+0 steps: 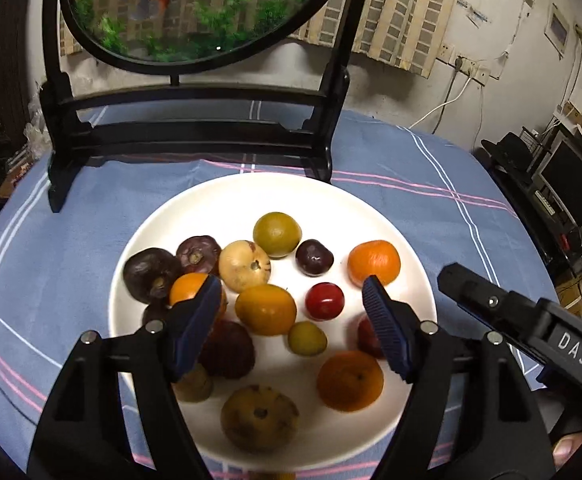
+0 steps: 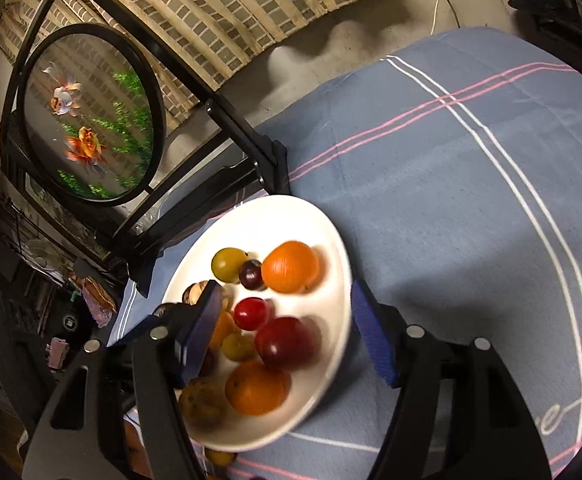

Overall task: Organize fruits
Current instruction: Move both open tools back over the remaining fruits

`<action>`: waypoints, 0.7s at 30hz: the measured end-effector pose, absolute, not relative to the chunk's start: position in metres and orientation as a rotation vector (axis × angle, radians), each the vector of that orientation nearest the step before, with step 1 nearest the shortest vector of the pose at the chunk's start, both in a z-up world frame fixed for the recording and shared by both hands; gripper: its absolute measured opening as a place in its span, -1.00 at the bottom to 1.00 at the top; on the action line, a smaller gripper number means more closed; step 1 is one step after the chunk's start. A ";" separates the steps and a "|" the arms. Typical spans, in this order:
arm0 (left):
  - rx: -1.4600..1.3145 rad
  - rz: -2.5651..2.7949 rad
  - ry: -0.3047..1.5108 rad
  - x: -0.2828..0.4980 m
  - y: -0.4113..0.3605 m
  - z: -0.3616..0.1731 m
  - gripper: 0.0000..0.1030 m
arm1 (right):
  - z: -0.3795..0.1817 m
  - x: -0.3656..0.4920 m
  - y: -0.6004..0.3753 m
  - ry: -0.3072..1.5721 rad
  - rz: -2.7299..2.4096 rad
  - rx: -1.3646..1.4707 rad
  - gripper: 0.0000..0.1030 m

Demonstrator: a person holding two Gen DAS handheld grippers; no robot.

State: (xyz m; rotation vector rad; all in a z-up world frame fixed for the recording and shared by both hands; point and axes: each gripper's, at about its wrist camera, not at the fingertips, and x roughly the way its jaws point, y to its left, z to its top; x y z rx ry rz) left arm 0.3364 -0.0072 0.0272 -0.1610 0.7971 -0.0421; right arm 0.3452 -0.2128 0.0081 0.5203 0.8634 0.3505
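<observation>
1. Your round white ceramic plate (image 1: 407, 240) on the blue plaid tablecloth (image 1: 391, 160) holds the mixed fruits: orange tangerines (image 1: 374, 262), dark purple plums (image 1: 314, 257), a small red cherry-like fruit (image 1: 324, 301).
2. Your left gripper (image 1: 293, 322) hangs wide, empty, over the plate's fruit.
3. Your right gripper (image 2: 287, 334) stands apart; a blurred dark-red plum (image 2: 287, 344) lies between, seemingly untouched.

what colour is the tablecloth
Blue-grey checked tablecloth with white and pink stripes; clearest in the right wrist view.
</observation>
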 end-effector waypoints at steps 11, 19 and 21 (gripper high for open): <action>-0.128 -0.034 0.791 0.278 -0.003 0.041 0.54 | 0.027 0.277 -0.220 0.846 0.288 0.276 0.31; -0.067 0.013 0.818 0.218 0.008 0.014 0.61 | 0.015 0.211 -0.199 0.836 0.324 0.072 0.32; -0.085 0.021 0.825 0.206 0.013 0.007 0.61 | 0.011 0.200 -0.195 0.837 0.332 0.072 0.32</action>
